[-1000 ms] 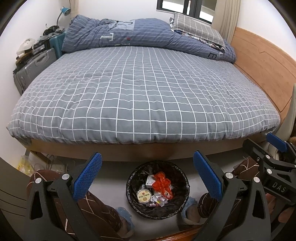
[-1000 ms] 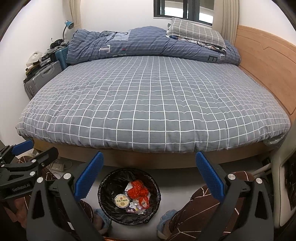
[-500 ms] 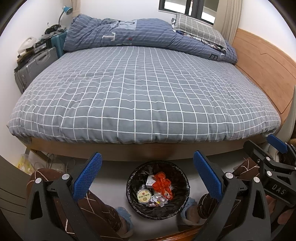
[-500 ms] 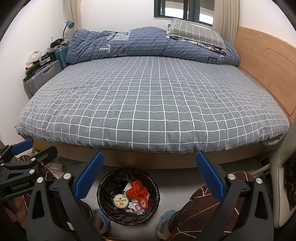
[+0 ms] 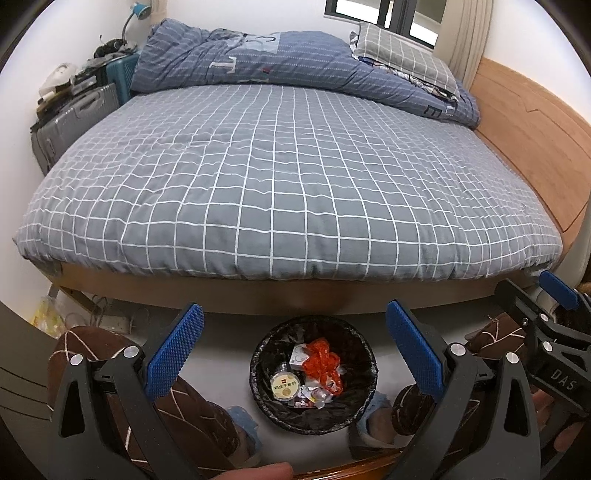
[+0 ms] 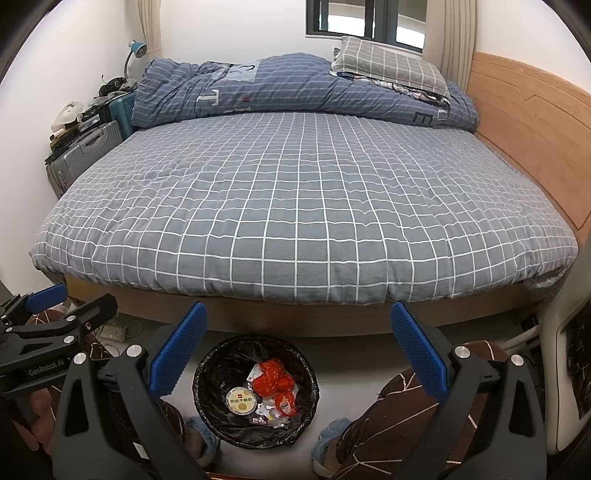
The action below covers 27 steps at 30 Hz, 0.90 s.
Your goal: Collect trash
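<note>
At the bottom of both views, each gripper's 2 blue-padded jaws stood spread wide with nothing between them: the left gripper (image 5: pixel 293 350) in its own view, the right gripper (image 6: pixel 299 354) in its own. The right gripper also showed at the right edge of the left view, and the left one at the left edge of the right view, each seen from the side.

Just beyond the jaws, low in the frame, a bin (image 5: pixel 314 374) lined with a black bag sat on the pale floor between the person's knees in brown patterned trousers (image 6: pixel 406 402). In the right view the bin (image 6: pixel 256 391) lay left of centre. The trash lay inside it: a crumpled red wrapper (image 5: pixel 322 363), a round lidded cup (image 5: pixel 284 386) and some small clear and white scraps.

A power strip (image 6: pixel 112 332) lay on the floor at lower left, under the bed's edge.

Behind the bin, the bed (image 5: pixel 288 177) filled the middle of both frames, its grey checked cover smooth. At the top lay a bunched blue duvet (image 5: pixel 258 62) and a grey checked pillow (image 5: pixel 402 55). A wooden headboard (image 5: pixel 532 125) ran along the right. At upper left stood a grey suitcase (image 5: pixel 70 122) and a blue lamp (image 5: pixel 138 9).
</note>
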Tool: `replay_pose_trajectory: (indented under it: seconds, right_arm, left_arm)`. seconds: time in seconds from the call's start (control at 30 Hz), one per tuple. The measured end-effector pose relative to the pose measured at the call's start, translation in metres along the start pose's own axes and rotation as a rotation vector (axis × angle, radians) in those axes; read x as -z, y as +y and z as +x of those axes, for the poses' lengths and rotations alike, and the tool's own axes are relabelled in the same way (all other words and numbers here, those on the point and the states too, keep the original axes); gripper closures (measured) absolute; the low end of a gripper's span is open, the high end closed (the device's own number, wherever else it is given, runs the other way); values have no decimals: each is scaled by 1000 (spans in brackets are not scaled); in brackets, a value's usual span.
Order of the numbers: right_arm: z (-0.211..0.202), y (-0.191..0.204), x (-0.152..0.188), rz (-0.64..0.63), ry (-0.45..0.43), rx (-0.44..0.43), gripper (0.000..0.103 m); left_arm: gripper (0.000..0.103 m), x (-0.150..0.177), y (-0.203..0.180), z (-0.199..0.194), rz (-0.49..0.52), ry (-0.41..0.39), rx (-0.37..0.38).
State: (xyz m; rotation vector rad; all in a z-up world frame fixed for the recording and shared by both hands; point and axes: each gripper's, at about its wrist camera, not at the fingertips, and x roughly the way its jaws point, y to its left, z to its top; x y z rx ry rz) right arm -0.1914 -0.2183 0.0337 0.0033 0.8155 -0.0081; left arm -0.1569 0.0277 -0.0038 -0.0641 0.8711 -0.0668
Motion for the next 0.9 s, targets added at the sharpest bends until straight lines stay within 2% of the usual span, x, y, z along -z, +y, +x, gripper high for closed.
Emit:
replay_pose_trajectory:
  seconds: [0.3, 0.9]
  right_arm:
    - [0, 0, 0, -1, -1, 0, 7]
    - [2, 0, 1, -7, -4, 8, 7]
  left_arm:
    - [6, -1, -4, -5, 28, -20, -16]
    - [6, -3, -3, -7, 22, -25, 10]
